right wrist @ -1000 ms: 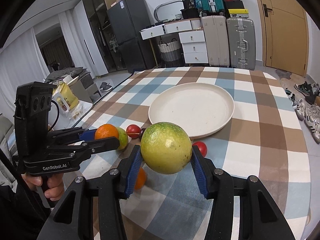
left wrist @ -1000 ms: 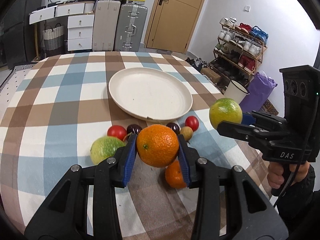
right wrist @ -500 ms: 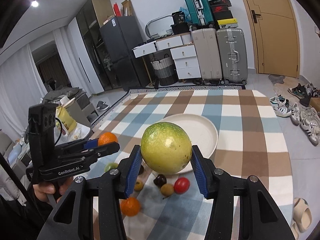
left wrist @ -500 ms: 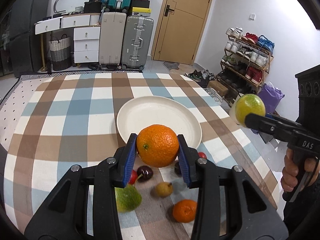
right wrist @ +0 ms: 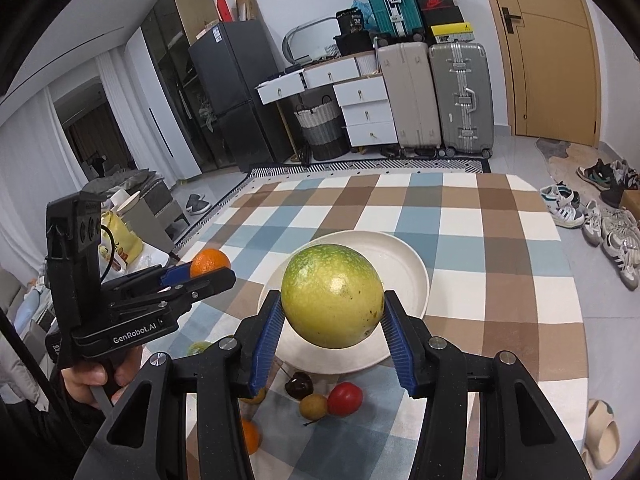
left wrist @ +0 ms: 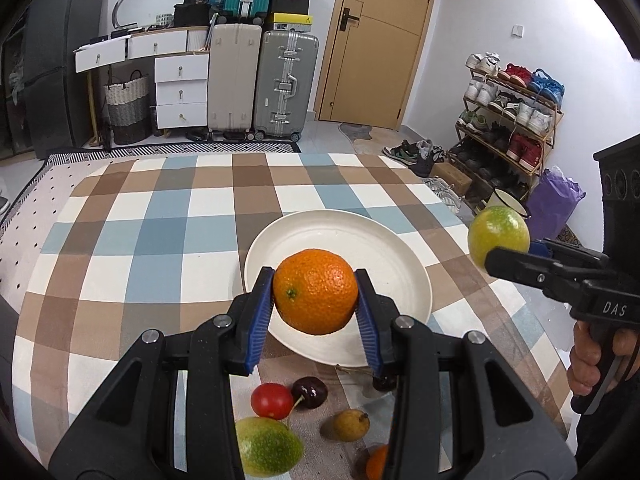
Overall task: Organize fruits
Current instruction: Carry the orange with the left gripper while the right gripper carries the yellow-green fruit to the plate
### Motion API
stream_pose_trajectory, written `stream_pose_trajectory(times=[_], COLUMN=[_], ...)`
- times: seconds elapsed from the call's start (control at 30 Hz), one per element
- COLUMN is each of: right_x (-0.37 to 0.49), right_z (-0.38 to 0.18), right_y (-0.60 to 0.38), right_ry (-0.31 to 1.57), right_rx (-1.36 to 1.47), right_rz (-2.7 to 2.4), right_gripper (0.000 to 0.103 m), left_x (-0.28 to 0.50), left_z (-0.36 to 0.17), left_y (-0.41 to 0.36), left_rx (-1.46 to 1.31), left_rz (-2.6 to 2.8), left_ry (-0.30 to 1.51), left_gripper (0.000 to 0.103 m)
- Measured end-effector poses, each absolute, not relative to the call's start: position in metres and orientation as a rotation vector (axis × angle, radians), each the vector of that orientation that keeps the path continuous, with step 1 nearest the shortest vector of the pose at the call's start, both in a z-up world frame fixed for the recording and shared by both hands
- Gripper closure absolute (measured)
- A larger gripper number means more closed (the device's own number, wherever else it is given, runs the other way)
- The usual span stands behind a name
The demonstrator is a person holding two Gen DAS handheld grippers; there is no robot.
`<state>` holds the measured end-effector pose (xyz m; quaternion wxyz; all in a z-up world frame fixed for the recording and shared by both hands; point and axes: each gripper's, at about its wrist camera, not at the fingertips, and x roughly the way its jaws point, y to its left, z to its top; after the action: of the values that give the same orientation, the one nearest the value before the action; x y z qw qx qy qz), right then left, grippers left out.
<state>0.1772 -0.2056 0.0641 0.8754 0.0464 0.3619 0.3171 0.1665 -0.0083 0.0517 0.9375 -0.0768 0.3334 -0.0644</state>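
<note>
My left gripper (left wrist: 316, 314) is shut on an orange (left wrist: 315, 291), held in the air over the near rim of the white plate (left wrist: 384, 248). My right gripper (right wrist: 332, 330) is shut on a large green-yellow fruit (right wrist: 332, 296), also held above the plate (right wrist: 404, 256). Each gripper shows in the other's view: the right gripper (left wrist: 490, 254) with its green fruit (left wrist: 498, 232) at the right, the left gripper (right wrist: 212, 272) with its orange (right wrist: 208, 262) at the left. The plate is empty.
On the checked tablecloth (left wrist: 132, 236) in front of the plate lie a red fruit (left wrist: 272, 400), a dark cherry (left wrist: 309, 392), a small brown fruit (left wrist: 351, 425), a green fruit (left wrist: 266, 446) and a small orange (left wrist: 377, 460). Suitcases (left wrist: 286, 84) and a shoe rack (left wrist: 508, 120) stand beyond the table.
Both grippers have risen and drawn back from the table with their fruits. The plate now sits lower and smaller in both views, and the loose fruits lie near the bottom edge.
</note>
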Motion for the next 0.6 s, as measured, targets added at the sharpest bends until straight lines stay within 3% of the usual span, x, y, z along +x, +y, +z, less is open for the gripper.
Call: stream_pose_trajectory(times=[0.6], right_x=[0.222], right_z=[0.002], right_y=[-0.17], right_ry=[0.863], right_rx=[0.038], right_rz=[0.647], right_gripper=[0.053], left_x=[0.222], left_z=[-0.006], left_y=[-0.022], left_rx=[-0.127], left_rz=[-0.15], left_ry=[0.801], left_gripper=[0.067])
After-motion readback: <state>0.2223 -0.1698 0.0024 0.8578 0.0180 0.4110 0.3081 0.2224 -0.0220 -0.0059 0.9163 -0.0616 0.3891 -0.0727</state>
